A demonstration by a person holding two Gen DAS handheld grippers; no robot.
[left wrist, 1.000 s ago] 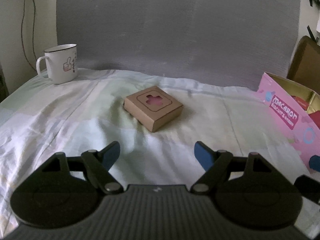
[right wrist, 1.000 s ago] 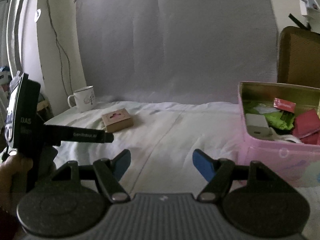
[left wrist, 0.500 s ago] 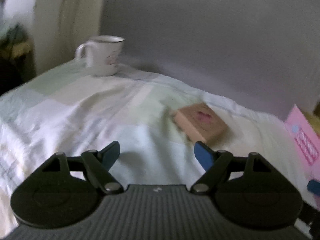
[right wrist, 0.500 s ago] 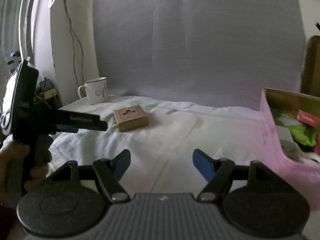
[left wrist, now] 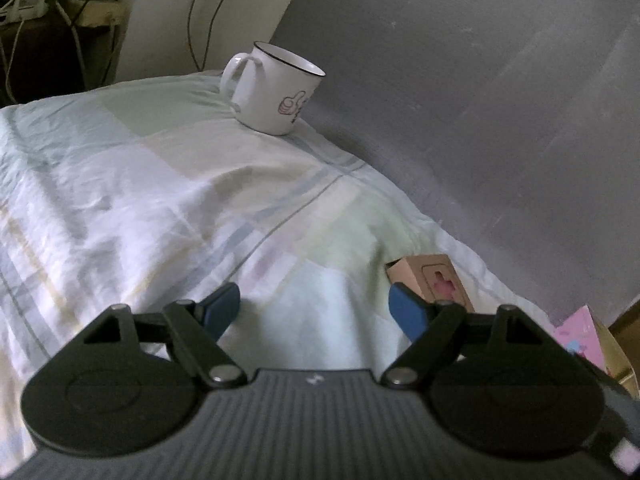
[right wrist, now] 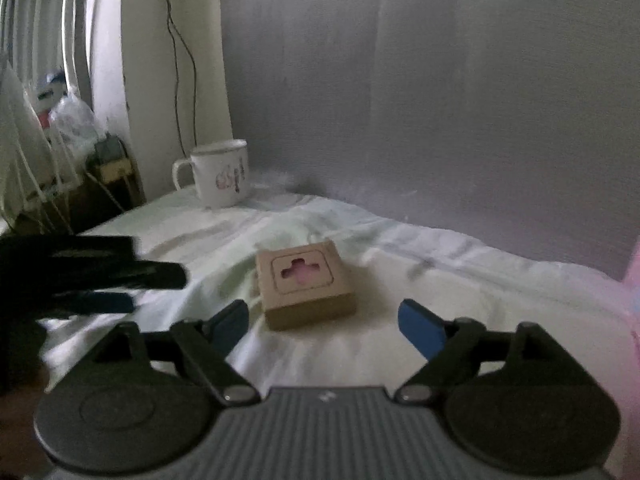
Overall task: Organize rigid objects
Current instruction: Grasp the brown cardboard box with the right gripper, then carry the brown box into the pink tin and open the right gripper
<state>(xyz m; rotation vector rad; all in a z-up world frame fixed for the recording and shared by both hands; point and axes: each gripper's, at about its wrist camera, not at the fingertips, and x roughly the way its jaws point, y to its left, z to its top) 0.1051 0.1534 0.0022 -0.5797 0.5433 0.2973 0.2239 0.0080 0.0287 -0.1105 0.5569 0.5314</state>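
Mug point(left wrist: 276, 92) upright on sheet point(left wrist: 160, 208) — contents unseen.

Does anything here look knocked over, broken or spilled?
Nothing stands out. The white mug stands upright at the far edge of the rumpled bedsheet, and the small cardboard box lies flat and intact. No spill shows.

Grey backdrop point(right wrist: 440, 100), cream wall point(right wrist: 200, 60) – dim light, possibly window left.

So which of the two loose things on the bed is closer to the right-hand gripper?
The flat brown cardboard box with the pink cross-shaped cutout: it lies just ahead of the right gripper, whose jaws are opening. The white mug stands far back by the grey backdrop.
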